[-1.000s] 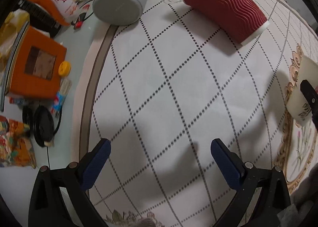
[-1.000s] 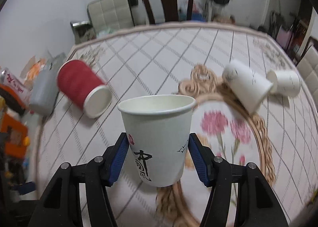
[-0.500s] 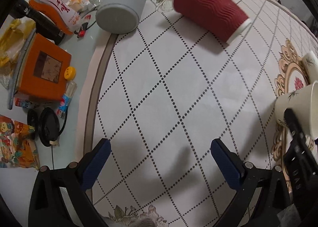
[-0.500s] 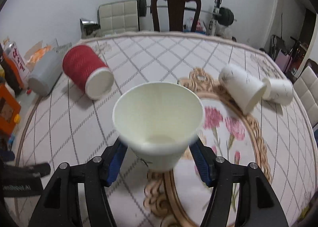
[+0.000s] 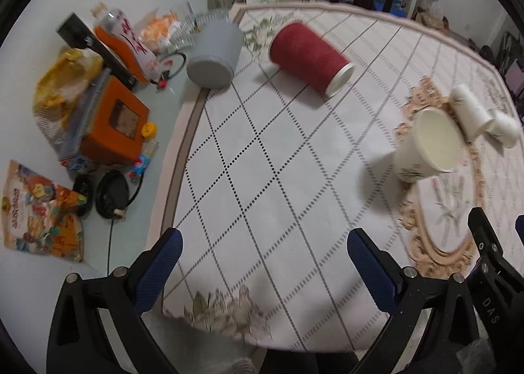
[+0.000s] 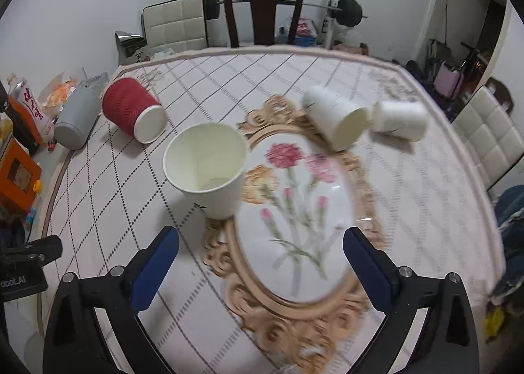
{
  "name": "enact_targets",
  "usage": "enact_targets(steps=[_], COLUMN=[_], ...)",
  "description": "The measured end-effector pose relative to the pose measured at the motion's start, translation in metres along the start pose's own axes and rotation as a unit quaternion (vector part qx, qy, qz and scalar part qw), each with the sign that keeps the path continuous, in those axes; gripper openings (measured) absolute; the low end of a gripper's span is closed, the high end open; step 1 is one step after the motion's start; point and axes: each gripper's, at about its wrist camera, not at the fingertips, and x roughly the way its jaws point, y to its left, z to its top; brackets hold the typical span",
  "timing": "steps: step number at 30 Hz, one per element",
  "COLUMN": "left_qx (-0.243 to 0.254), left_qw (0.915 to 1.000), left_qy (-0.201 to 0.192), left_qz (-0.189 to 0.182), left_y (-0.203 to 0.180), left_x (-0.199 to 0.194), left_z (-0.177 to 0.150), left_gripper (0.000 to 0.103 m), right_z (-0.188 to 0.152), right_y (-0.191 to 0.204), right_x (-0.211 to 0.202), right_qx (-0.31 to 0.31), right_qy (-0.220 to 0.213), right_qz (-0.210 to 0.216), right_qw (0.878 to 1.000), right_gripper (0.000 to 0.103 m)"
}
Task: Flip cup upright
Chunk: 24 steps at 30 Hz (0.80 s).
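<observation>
Released since half a second ago: white cup stands upright on worktop beside flower medallion, right tool spread and empty, left tool also spread, idle.

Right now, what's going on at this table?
A person with two handheld grippers is turning tipped cups upright. The white paper cup with black lettering stands upright on the patterned tablecloth, free of the open right gripper. The open left gripper holds nothing. The red ribbed paper cup, the grey cup and two white paper cups lie on their sides.
</observation>
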Motion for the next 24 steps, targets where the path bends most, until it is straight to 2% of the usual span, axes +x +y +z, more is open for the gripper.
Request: enact_targets(steps=[6, 14, 20, 24], left_qx=[-0.016, -0.027, -0.025, -0.018], left_qw=[0.9983, 0.9918, 0.9851, 0.9817], left_qy=[-0.056, -0.124, -0.169, -0.188], left_qz=[-0.01, -0.012, -0.016, -0.021], left_y=[-0.001, -0.001, 0.001, 0.003], left_x=[-0.077, -0.171, -0.222, -0.24], left_z=[-0.023, -0.049, -0.066, -0.071], left_gripper=[0.103, 0.103, 0.103, 0.103], right_z=[0.01, 0.012, 0.011, 0.011], right_y=[-0.027, -0.056, -0.071, -0.074], right_x=[-0.076, -0.188, -0.245, -0.271], right_qx=[-0.019, -0.038, -0.041, -0.047], right_qy=[-0.014, -0.036, -0.05, -0.063], right_qz=[-0.012, 0.009, 0.031, 0.026], right_qw=[1.0, 0.999, 0.997, 0.997], right_gripper=[0.103, 0.103, 0.103, 0.103])
